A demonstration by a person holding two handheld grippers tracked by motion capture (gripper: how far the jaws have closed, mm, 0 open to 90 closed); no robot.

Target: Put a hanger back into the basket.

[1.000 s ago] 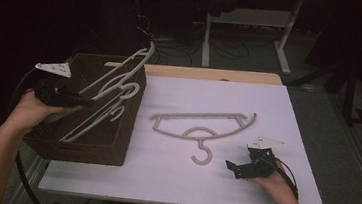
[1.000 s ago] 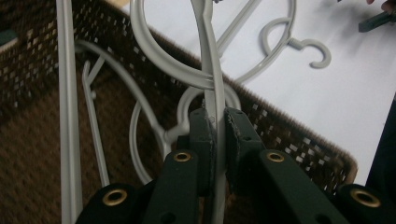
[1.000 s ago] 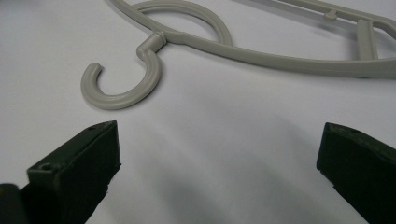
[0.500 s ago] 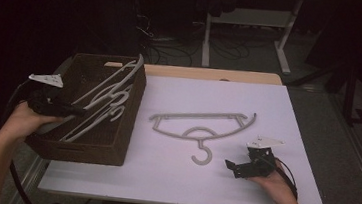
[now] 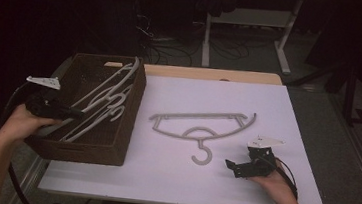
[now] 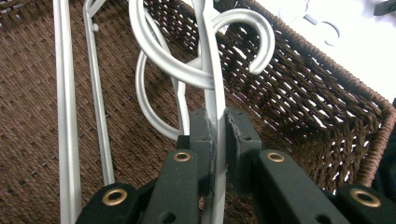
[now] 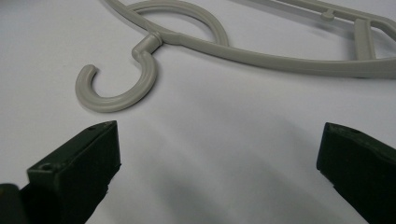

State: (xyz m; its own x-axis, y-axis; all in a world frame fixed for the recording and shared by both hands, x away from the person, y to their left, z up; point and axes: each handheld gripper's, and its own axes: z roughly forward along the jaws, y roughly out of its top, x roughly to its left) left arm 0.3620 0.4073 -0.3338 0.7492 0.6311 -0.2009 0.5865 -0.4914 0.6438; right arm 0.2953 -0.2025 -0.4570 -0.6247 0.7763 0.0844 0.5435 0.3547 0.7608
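A grey plastic hanger point(image 5: 202, 125) lies flat on the white table, its hook point(image 7: 122, 88) toward the person. My right gripper point(image 5: 233, 166) rests open on the table just right of that hook, jaws wide apart and empty. Two pale hangers point(image 5: 102, 102) lie in the brown wicker basket point(image 5: 84, 150) at the left. My left gripper point(image 5: 75, 113) reaches into the basket from its left side and is shut on the bar of one hanger point(image 6: 212, 70), just below its hook.
The basket stands on the table's left edge, its woven wall point(image 6: 327, 107) close beside the held hanger. A bare wooden strip point(image 5: 212, 74) runs along the table's far edge. Cables and table legs point(image 5: 285, 37) lie on the dark floor beyond.
My left gripper has pulled back toward the left and lower with the hanger, which now lies flatter in the basket. The right gripper and the table hanger have stayed still.
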